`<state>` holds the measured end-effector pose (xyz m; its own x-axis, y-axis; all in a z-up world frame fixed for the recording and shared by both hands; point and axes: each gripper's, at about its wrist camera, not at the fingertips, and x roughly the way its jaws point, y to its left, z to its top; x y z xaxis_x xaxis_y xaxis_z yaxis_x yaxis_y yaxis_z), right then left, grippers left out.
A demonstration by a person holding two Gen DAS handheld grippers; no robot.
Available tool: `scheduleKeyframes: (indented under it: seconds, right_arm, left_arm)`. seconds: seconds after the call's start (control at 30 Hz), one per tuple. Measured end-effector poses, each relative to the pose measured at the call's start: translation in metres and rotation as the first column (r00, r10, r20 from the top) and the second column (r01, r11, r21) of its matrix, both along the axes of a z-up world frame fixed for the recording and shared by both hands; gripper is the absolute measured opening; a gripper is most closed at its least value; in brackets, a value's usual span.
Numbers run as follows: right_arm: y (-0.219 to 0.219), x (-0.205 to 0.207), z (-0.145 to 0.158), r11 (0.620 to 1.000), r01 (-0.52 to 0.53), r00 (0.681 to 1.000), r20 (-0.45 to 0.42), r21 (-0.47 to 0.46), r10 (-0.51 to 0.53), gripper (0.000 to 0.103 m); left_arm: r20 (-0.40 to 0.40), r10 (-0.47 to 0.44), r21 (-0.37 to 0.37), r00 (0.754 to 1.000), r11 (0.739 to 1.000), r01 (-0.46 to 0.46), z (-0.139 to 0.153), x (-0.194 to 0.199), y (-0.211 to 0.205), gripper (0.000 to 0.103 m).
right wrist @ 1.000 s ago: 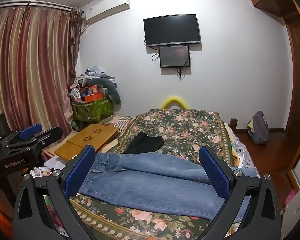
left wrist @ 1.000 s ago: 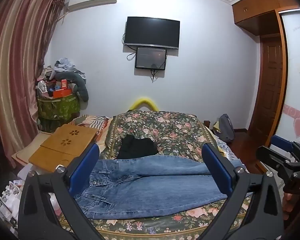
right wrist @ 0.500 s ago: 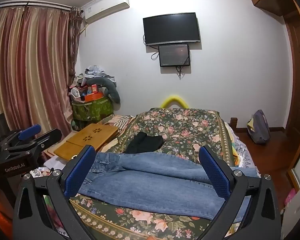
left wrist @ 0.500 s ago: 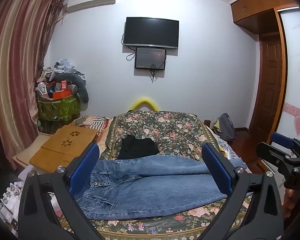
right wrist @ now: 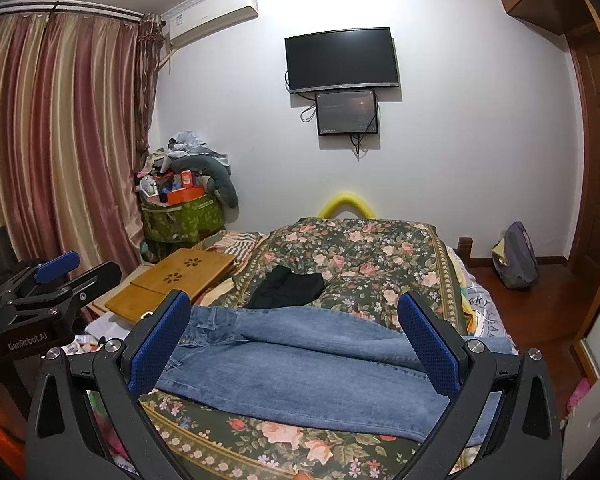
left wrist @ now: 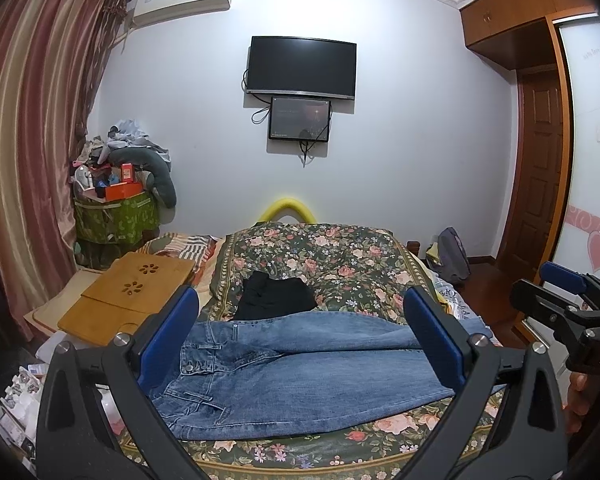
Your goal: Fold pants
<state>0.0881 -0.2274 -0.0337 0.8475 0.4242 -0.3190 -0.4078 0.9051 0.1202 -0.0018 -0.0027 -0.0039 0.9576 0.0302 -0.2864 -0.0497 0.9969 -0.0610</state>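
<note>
Blue jeans (left wrist: 300,376) lie flat across the near end of a floral bed cover (left wrist: 324,256), waistband to the left, legs to the right; they also show in the right wrist view (right wrist: 300,364). My left gripper (left wrist: 300,344) is open and empty, held above the jeans and short of them. My right gripper (right wrist: 296,344) is open and empty, likewise above the jeans. Each gripper shows at the edge of the other's view: the right one (left wrist: 568,304) and the left one (right wrist: 48,280).
A black folded garment (left wrist: 272,296) lies on the bed behind the jeans. A wooden lap tray (left wrist: 132,292) sits left of the bed, with a green cluttered bin (left wrist: 116,216) and curtains behind. A backpack (right wrist: 516,256) stands on the floor at right.
Both grippers have barely shifted; the views have drifted slightly. The jeans lie as before and both grippers stay open.
</note>
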Motion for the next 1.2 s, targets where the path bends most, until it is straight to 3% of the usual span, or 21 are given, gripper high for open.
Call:
scheduleKeyframes:
  seconds: [1.2]
  right_arm:
    - [-0.0006,-0.0026,0.0069,1.0,0.002,1.0,0.014,-0.016,-0.002,0.103]
  left_arm:
    - [-0.007,0.02,-0.028,1.0,0.999,-0.02,0.0016,0.0059,0.0063,0.103]
